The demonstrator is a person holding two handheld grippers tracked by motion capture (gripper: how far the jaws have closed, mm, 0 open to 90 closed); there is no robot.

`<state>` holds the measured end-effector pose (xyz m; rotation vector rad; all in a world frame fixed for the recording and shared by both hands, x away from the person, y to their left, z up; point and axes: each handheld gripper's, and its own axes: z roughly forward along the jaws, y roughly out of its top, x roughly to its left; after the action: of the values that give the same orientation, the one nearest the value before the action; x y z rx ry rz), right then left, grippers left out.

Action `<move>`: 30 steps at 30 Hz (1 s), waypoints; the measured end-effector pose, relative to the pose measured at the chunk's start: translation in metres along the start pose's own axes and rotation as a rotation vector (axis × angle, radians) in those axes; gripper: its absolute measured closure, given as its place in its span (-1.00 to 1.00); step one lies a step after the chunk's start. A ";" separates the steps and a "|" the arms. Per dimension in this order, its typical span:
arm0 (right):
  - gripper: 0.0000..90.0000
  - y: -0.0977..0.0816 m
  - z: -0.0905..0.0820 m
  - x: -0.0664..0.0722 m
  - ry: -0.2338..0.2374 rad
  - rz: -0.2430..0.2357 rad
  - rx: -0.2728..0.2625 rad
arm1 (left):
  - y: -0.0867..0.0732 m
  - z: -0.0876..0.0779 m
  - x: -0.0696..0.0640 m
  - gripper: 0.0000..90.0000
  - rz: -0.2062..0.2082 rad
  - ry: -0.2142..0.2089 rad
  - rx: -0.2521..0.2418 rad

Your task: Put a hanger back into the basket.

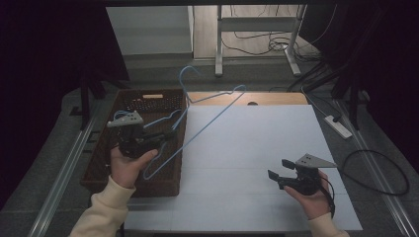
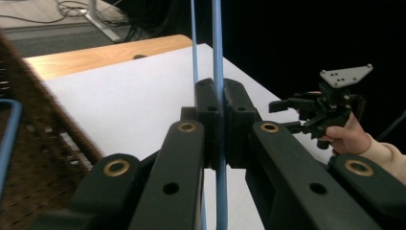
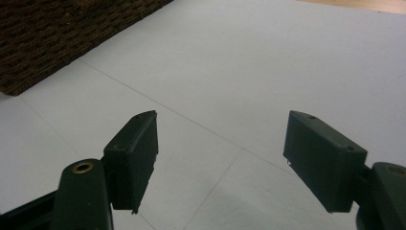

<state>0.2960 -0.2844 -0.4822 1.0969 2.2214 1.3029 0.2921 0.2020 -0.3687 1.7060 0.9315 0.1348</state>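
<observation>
One blue hanger [image 1: 207, 118] clamped in left hand-held gripper [image 1: 170, 133].

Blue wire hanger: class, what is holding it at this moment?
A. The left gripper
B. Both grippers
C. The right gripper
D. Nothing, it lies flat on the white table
A: the left gripper is clamped shut on the blue wire hanger, lifting it beside the wicker basket.

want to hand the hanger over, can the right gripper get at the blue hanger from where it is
Probably yes. The right gripper is open over bare white table, nothing between it and the blue hanger, which the left gripper holds up over the basket edge.
</observation>
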 end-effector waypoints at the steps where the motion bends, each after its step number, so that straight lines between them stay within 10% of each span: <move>1: -0.37 0.000 0.000 0.000 0.000 -0.002 0.002 | 0.000 -0.003 0.003 0.92 -0.006 0.004 -0.003; 30: -0.38 -0.002 0.004 -0.004 -0.025 -0.012 0.024 | -0.017 -0.064 0.095 0.92 -0.156 0.150 -0.026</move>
<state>0.2996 -0.2857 -0.4864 1.1008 2.2274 1.2548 0.3138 0.3128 -0.3946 1.6085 1.1653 0.1717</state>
